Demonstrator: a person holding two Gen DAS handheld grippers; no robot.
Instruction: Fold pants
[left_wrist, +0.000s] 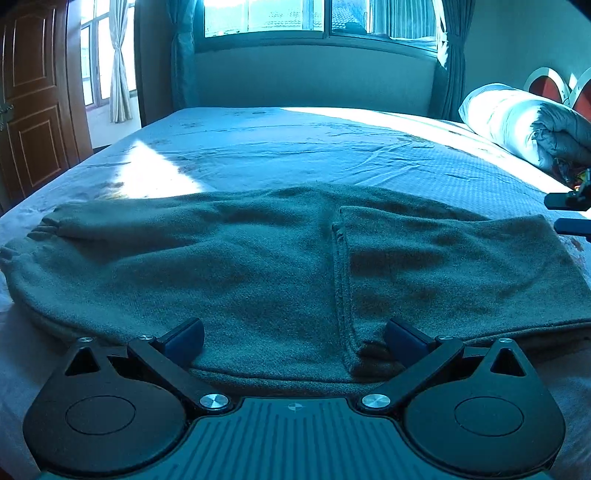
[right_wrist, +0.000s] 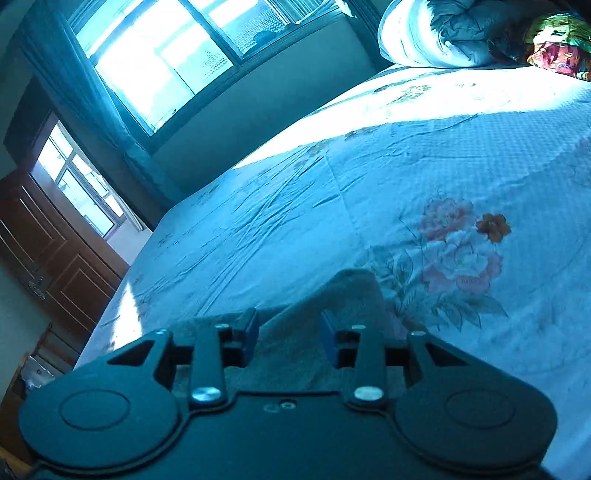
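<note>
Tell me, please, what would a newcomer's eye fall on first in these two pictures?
Most likely the grey pants, spread flat across the near part of the bed with a folded flap lying on their right side. Next come the open left gripper at their near edge and the open right gripper at a raised corner of the cloth. Beyond that, the sunlit window and the rolled white quilt at the bed's right end stand out.

Both claws spread wide, holding nothing.

Left claw (left_wrist: 295, 338) level and low, blue pads (left_wrist: 184, 338) far apart. Right claw (right_wrist: 290, 332) rolled to one side, pads (right_wrist: 249, 332) parted; seen again at the left view's right edge (left_wrist: 570, 212), fingers separated.
</note>
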